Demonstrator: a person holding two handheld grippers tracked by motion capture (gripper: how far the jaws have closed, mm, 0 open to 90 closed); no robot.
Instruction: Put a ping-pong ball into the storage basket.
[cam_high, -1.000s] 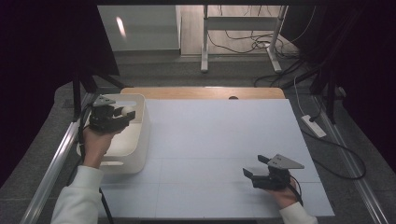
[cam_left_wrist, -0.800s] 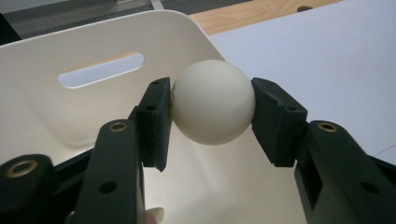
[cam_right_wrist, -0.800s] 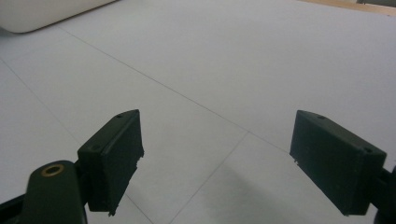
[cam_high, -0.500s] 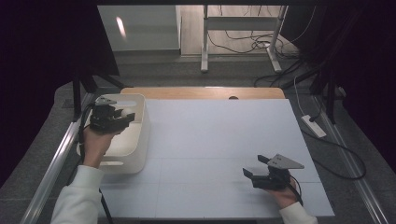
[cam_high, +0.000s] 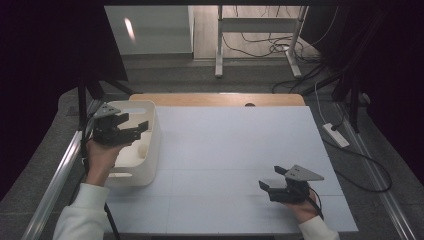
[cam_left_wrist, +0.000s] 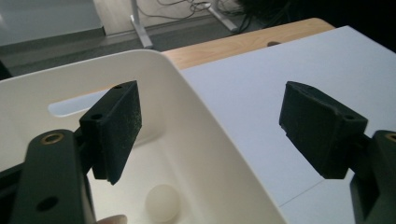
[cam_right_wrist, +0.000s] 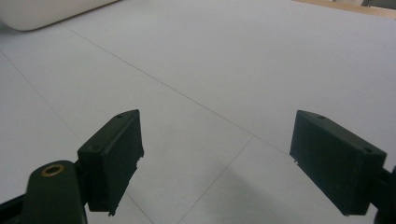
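A white plastic bin (cam_high: 152, 145) stands at the table's left edge, with a small white ball (cam_high: 142, 148) on its floor. My left gripper (cam_high: 134, 123) is held open over the bin, nothing between its jaws. In the left gripper view the open left gripper (cam_left_wrist: 219, 126) straddles the bin's right wall (cam_left_wrist: 205, 140), and the ball (cam_left_wrist: 162, 203) lies below the left jaw. My right gripper (cam_high: 271, 178) stands open low over the white table (cam_high: 235, 145) near its front right. The right gripper (cam_right_wrist: 219, 154) has bare table between its jaws.
A strip of wooden tabletop (cam_high: 215, 99) runs along the far edge. A metal rail (cam_high: 55, 180) lies left of the bin. A power strip (cam_high: 336, 135) and cables lie on the floor at right. The bin's corner (cam_right_wrist: 46, 11) is far off in the right gripper view.
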